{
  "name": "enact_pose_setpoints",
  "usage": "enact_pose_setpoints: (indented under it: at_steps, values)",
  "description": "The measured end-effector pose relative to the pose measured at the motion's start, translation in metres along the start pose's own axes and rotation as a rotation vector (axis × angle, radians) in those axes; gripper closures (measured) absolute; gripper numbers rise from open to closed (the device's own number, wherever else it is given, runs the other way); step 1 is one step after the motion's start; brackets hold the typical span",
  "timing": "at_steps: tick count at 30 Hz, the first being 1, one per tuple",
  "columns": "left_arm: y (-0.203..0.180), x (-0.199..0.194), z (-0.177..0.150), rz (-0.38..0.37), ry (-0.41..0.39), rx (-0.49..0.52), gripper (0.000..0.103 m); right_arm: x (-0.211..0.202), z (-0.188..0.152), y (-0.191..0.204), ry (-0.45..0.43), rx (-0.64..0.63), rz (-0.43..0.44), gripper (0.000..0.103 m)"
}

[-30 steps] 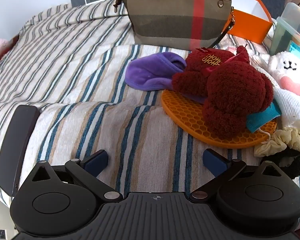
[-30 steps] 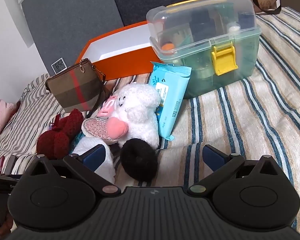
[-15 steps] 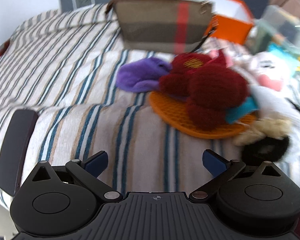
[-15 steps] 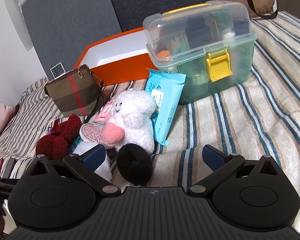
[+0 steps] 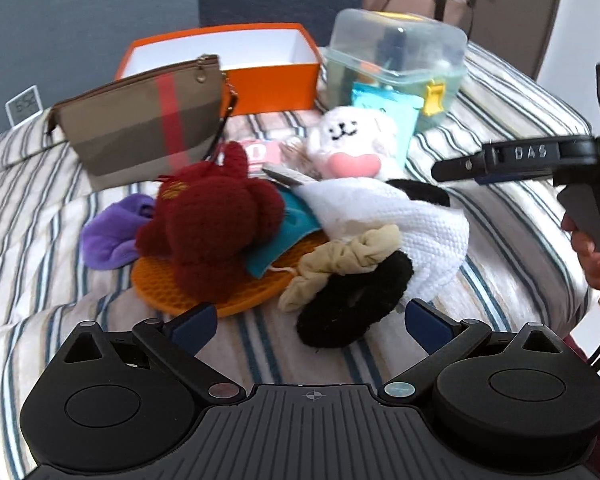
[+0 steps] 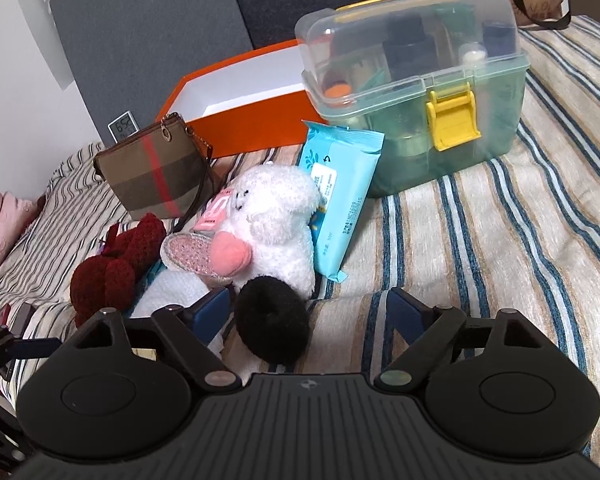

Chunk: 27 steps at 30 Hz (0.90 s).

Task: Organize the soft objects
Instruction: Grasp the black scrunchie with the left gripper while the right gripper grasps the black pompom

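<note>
Three containers stand at the back of the striped bed: a plaid pouch [image 5: 140, 124] zipped shut, an open orange box [image 5: 236, 60] showing only its white inside, and a latched clear bin [image 6: 412, 92] holding bottles. Before them lie a maroon plush [image 5: 216, 228], white plush [image 6: 276, 216] and black scrunchie [image 6: 272, 328]. Left gripper [image 5: 306, 322] hangs spread, holding nothing. Right gripper [image 6: 308, 312] is closing, the black scrunchie between its jaws, unpressed.

A home bedroom: a bed with a striped cover [image 6: 480, 216] carries plush toys [image 6: 276, 216], a pouch [image 5: 140, 128] and a clock [image 6: 123, 125].
</note>
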State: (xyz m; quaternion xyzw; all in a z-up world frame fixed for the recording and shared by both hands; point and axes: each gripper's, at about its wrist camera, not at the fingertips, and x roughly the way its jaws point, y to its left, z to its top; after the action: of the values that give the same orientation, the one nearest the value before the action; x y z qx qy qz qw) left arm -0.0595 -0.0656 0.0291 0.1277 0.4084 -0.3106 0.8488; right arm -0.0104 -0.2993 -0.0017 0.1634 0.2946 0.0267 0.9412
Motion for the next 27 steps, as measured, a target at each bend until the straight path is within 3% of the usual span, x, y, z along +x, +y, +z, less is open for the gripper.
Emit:
enact_pose_setpoints:
  at_steps: [3,6,10,23,24,25,27]
  values:
    - [-0.005,0.005,0.0,-0.009,0.007,0.024,0.0,-0.008,0.002,0.003,-0.044,-0.026,0.017,0.015]
    - [-0.013,0.011,-0.002,-0.02,0.023,0.05,0.0,-0.003,0.003,0.004,-0.015,-0.055,-0.011,0.016]
    - [-0.02,0.013,-0.007,-0.015,0.04,0.094,0.0,0.006,-0.003,0.003,0.025,-0.042,0.01,0.029]
    - [-0.032,0.039,0.003,-0.025,0.055,0.122,0.0,0.031,-0.011,0.025,0.071,-0.159,-0.014,0.03]
    - [-0.031,0.041,0.003,-0.026,0.052,0.114,0.0,0.032,-0.011,0.026,0.069,-0.166,-0.015,0.033]
    - [-0.03,0.04,0.003,-0.029,0.048,0.107,0.0,0.032,-0.012,0.026,0.064,-0.171,-0.019,0.044]
    - [-0.028,0.039,0.002,-0.024,0.042,0.102,0.008,0.032,-0.011,0.024,0.057,-0.172,-0.001,0.056]
